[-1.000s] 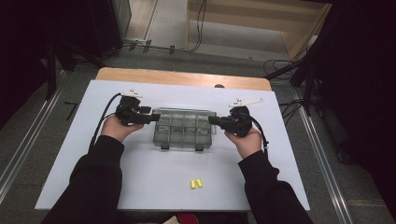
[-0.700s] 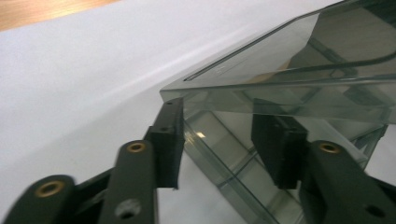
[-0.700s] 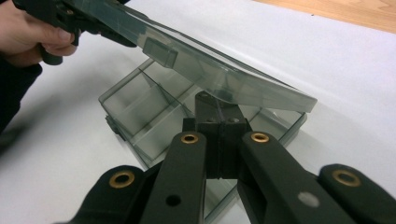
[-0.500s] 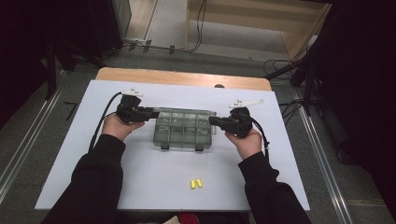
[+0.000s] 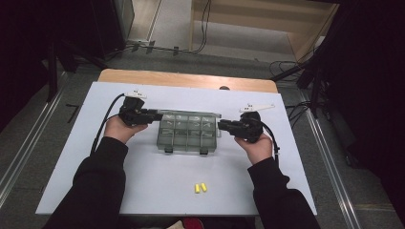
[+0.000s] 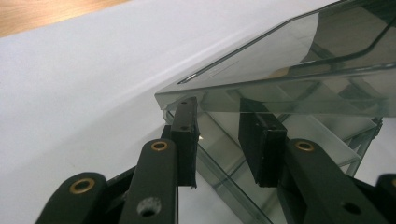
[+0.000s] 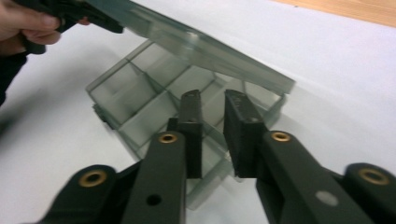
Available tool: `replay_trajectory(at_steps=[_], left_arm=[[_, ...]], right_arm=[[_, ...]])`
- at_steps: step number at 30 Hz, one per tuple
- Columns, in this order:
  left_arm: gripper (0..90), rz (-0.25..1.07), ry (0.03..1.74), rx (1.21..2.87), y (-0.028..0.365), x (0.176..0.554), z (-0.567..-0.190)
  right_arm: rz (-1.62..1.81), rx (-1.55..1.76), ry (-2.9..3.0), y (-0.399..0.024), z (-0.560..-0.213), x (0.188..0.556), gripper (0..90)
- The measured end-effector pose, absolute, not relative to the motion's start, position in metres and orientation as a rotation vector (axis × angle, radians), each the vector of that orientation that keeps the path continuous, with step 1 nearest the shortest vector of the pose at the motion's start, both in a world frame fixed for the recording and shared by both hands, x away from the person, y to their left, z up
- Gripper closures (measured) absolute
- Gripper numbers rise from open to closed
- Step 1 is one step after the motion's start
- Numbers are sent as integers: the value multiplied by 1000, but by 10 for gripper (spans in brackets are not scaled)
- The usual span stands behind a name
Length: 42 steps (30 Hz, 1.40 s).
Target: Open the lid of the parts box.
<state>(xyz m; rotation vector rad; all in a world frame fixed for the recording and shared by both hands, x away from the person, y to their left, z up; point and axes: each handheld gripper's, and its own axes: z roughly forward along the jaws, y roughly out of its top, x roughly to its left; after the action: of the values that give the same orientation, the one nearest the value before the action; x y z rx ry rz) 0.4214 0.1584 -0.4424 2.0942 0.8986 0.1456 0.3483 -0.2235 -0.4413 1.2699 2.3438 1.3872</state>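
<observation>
Since the earlier frame the lid has come up off the clear compartment box at the end by my left tongs. The jaws of my right tongs have just been opening. They now stand a little apart and released, with the box's near wall below the gap and nothing pinched. The box sits flat on the bench between the two tongs, its empty compartments showing under the tilted lid. My left tongs are half-closed, their tips right under the lid's end edge. I cannot tell whether they clench that edge or only prop it. That is my first worry: if the lid merely rests on the tips, a small tilt of my left hand could let it slide off and drop shut. The second is the box itself. With my right tongs let go, nothing holds it down, so further lifting at the left tongs' end may drag or tip the light box instead of swinging the lid. Raising the lid from one end alone could also twist it against its hinge. Two small yellow pieces lie on the bench well behind both tongs, towards me. A box that skids that way could knock them.
</observation>
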Motion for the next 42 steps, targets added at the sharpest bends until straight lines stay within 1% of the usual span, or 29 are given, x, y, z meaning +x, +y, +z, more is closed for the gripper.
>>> replay_trajectory(at_steps=[3, 5, 7, 15, 29, 37, 40, 42], left_arm=[[674, 145, 900, 2092, 158, 421, -442], [673, 145, 902, 2091, 158, 421, -442], [672, 144, 901, 2089, 158, 422, -443], [664, 142, 907, 2080, 158, 422, -442], [658, 127, 912, 2082, 159, 423, -442], [658, 148, 907, 2078, 158, 424, -440], [658, 153, 902, 2077, 157, 425, -439], [658, 151, 904, 2070, 157, 425, -439]], right_arm=[[1396, 1280, 2328, -229, -445, 352, 651], [1394, 1292, 2328, -231, -447, 355, 620], [1404, 1298, 2319, -232, -449, 357, 558], [1404, 1278, 2323, -229, -459, 369, 459], [1382, 1238, 2327, -221, -460, 389, 459], [1359, 1217, 2321, -212, -461, 393, 501], [1363, 1228, 2309, -213, -461, 395, 536], [1361, 1233, 2312, -214, -460, 396, 544]])
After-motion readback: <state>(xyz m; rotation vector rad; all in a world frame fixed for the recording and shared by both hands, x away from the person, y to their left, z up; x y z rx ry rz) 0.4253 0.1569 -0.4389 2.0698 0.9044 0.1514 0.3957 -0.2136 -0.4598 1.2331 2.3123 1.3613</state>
